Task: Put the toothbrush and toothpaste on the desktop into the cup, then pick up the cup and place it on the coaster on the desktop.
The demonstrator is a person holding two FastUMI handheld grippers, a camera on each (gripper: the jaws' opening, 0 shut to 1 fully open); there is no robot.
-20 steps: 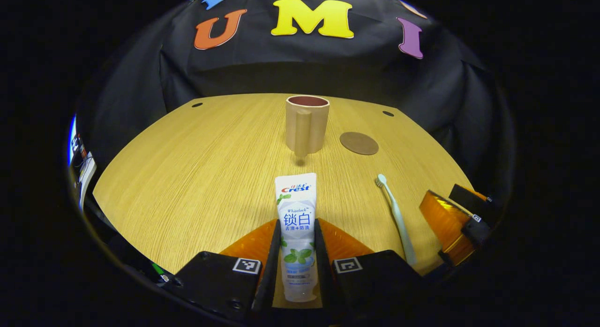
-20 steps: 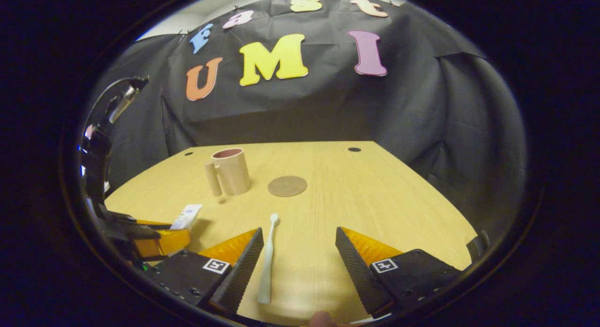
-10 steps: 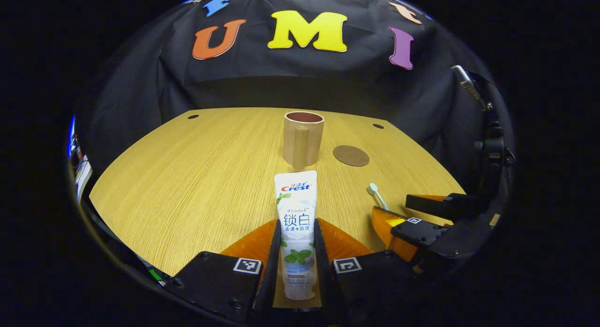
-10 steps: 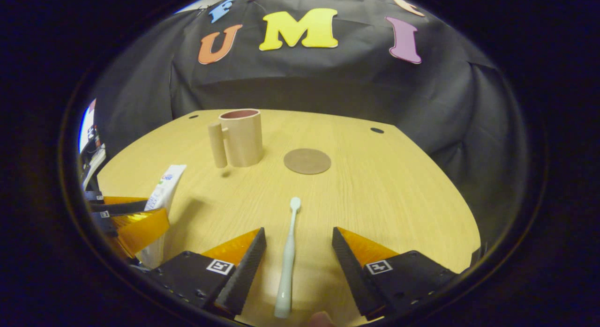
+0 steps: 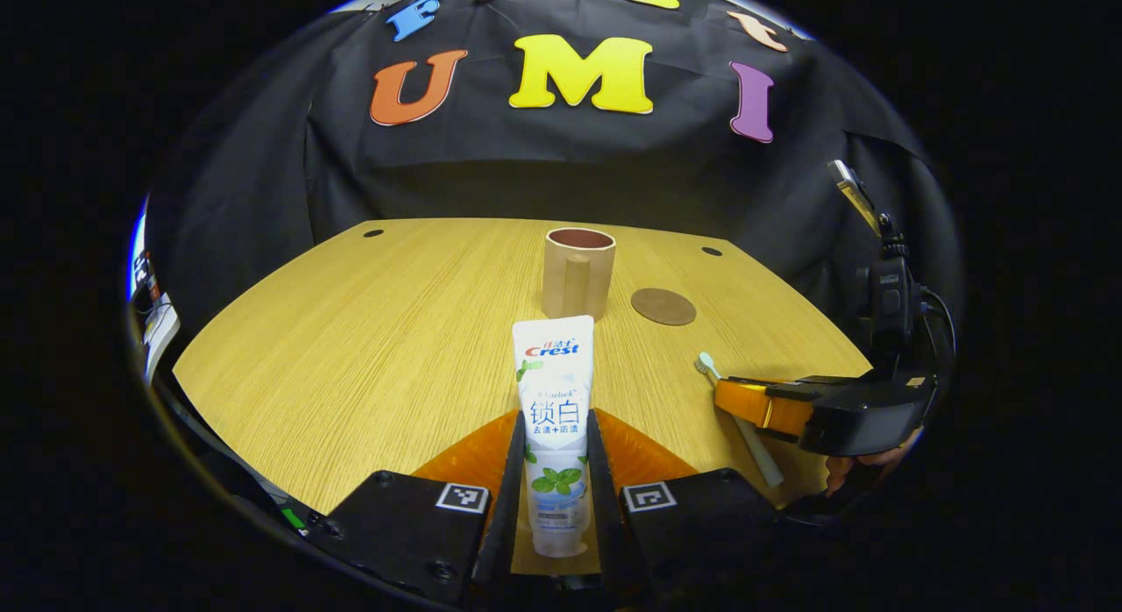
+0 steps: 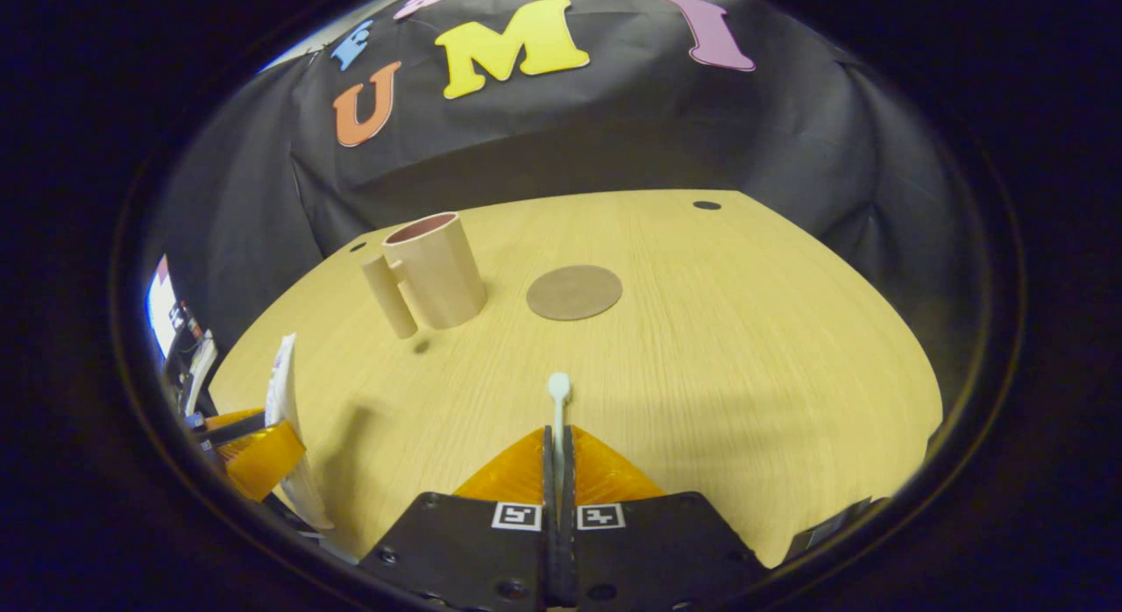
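In the left gripper view, the left gripper (image 5: 556, 472) is closed on the toothpaste (image 5: 554, 410): both fingers press the tube's lower half from either side, and the tube stands up between them with its flat upper end toward the far side of the desktop (image 5: 368, 349). Past that end stands the cup (image 5: 578, 273), upright, its handle facing the camera. The coaster (image 5: 663, 306) lies flat just to the right of the cup, apart from it.

At the right of that view the right gripper (image 5: 745, 402) reaches in from the right edge, with part of a hand (image 5: 863, 465) under it. The toothbrush (image 5: 734, 410) passes through its tip, the bristle head sticking out on the far side and the handle running out on the near side.

In the right gripper view, the right gripper (image 6: 558, 454) has its two fingers closed together on the toothbrush (image 6: 557, 402), whose thin neck and head project beyond the fingertips, pointing toward the coaster (image 6: 574, 292). The cup (image 6: 434, 270) stands left of the coaster, handle turned to the near left. At the far left edge the left gripper (image 6: 254, 445) holds the toothpaste (image 6: 285, 402), seen edge-on.
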